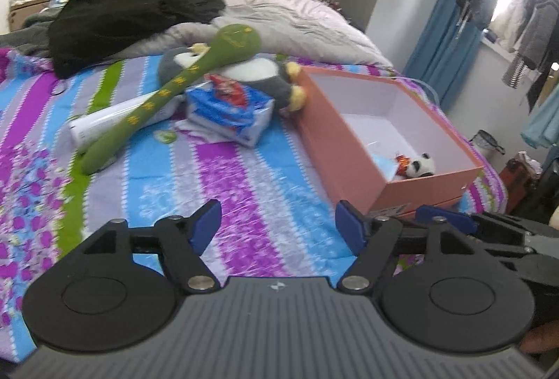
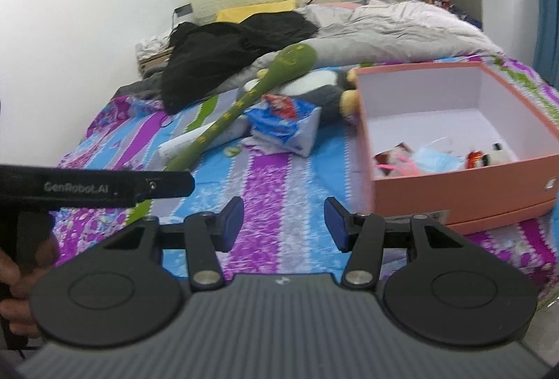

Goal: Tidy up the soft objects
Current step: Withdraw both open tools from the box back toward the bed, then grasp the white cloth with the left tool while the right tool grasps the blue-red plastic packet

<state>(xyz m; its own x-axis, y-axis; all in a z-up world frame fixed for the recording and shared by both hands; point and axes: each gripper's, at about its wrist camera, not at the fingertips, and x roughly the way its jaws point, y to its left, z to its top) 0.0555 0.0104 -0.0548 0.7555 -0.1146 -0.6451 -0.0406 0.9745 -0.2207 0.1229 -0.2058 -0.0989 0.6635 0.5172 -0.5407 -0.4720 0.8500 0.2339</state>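
A long green plush snake (image 1: 167, 92) (image 2: 244, 102) lies across a grey-and-white penguin plush (image 1: 265, 74) (image 2: 321, 88) on the striped bed. A blue-and-white soft pack (image 1: 230, 109) (image 2: 283, 123) lies beside them. An open pink box (image 1: 349, 148) (image 2: 454, 179) holds a small panda toy (image 1: 421, 165), a blue mask (image 2: 433, 158) and pink bits. My left gripper (image 1: 279, 225) is open and empty above the bedspread, left of the box. My right gripper (image 2: 283, 221) is open and empty near the box's front corner.
A black garment (image 1: 129, 15) (image 2: 223, 54) and a rumpled pale duvet (image 1: 297, 19) (image 2: 401, 26) cover the bed's far end. A white tube (image 1: 101, 123) lies under the snake. Clothes hang at the right by a blue curtain (image 1: 450, 19). The left gripper's body (image 2: 94, 186) crosses the right view.
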